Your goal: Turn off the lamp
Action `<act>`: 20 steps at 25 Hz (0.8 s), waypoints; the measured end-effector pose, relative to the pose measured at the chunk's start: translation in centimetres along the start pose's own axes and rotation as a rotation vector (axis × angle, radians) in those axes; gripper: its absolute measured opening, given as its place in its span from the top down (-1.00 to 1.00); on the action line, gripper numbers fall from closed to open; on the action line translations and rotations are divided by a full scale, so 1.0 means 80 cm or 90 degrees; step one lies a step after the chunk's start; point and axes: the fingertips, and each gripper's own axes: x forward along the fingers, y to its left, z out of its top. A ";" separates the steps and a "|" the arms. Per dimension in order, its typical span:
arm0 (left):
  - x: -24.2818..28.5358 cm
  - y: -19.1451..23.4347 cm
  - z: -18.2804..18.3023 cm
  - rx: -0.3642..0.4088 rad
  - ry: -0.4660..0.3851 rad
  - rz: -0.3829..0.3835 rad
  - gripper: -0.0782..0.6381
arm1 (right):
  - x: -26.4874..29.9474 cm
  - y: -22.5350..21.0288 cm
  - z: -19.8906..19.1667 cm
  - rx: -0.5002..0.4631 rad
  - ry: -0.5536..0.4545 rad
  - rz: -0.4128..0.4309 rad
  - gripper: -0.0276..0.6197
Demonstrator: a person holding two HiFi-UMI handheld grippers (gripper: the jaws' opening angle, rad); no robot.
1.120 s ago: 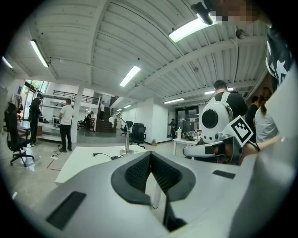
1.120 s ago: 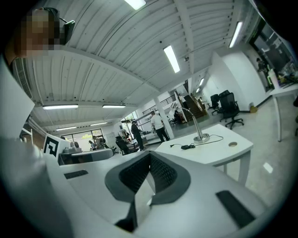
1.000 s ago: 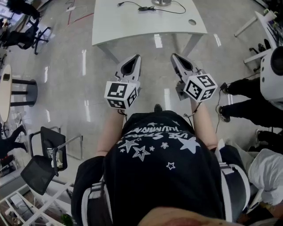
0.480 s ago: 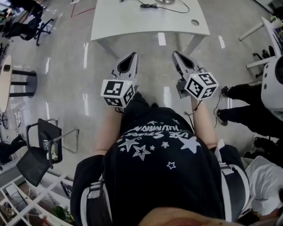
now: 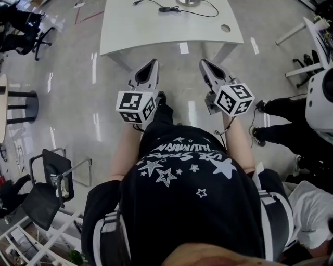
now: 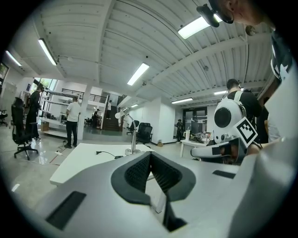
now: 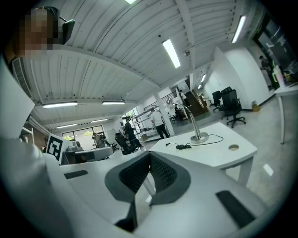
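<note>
The white table (image 5: pixel 156 31) stands ahead of me across open floor, well apart from both tools, so nothing is within reach yet. The desk lamp (image 7: pixel 199 136) stands near its far edge. Its power cord (image 5: pixel 179 9) trails across the top to a dark inline block, probably the switch. I hold the left gripper (image 5: pixel 151 65) and right gripper (image 5: pixel 204 63) side by side, aimed at the table, jaws closed on nothing.
</note>
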 end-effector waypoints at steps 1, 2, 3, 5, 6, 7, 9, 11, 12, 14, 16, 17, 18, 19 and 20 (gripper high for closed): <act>0.007 0.004 0.000 -0.001 0.001 -0.006 0.75 | 0.006 -0.003 0.002 -0.001 0.001 -0.005 0.90; 0.015 0.010 0.002 -0.002 0.001 -0.010 0.75 | 0.013 -0.007 0.006 -0.003 0.001 -0.008 0.90; 0.023 0.017 0.005 -0.003 0.000 -0.013 0.75 | 0.021 -0.010 0.011 -0.005 0.001 -0.009 0.90; 0.039 0.031 0.012 -0.006 -0.004 -0.015 0.75 | 0.038 -0.016 0.024 -0.011 -0.002 -0.009 0.90; 0.048 0.038 0.014 -0.007 -0.004 -0.016 0.75 | 0.045 -0.020 0.030 -0.014 -0.003 -0.010 0.90; 0.057 0.043 0.015 -0.008 -0.003 -0.019 0.75 | 0.051 -0.025 0.035 -0.016 -0.004 -0.013 0.90; 0.074 0.051 0.016 -0.007 0.000 -0.026 0.75 | 0.063 -0.037 0.041 -0.013 -0.004 -0.022 0.90; 0.091 0.060 0.017 -0.006 0.002 -0.034 0.75 | 0.078 -0.048 0.044 -0.010 -0.001 -0.029 0.90; 0.099 0.065 0.018 -0.006 0.003 -0.038 0.75 | 0.086 -0.052 0.045 -0.010 0.002 -0.030 0.90; 0.114 0.077 0.019 -0.007 0.009 -0.043 0.75 | 0.104 -0.058 0.050 -0.009 0.005 -0.032 0.90; 0.130 0.090 0.021 -0.012 0.014 -0.047 0.75 | 0.121 -0.065 0.059 -0.008 0.005 -0.035 0.90; 0.139 0.097 0.022 -0.013 0.015 -0.049 0.75 | 0.131 -0.070 0.064 -0.007 0.003 -0.036 0.90; 0.148 0.103 0.023 -0.013 0.017 -0.051 0.75 | 0.140 -0.074 0.068 -0.006 0.002 -0.038 0.90; 0.157 0.110 0.023 -0.013 0.019 -0.054 0.75 | 0.149 -0.079 0.071 -0.005 0.001 -0.041 0.90; 0.164 0.116 0.023 -0.014 0.022 -0.057 0.75 | 0.157 -0.083 0.073 -0.002 0.002 -0.045 0.90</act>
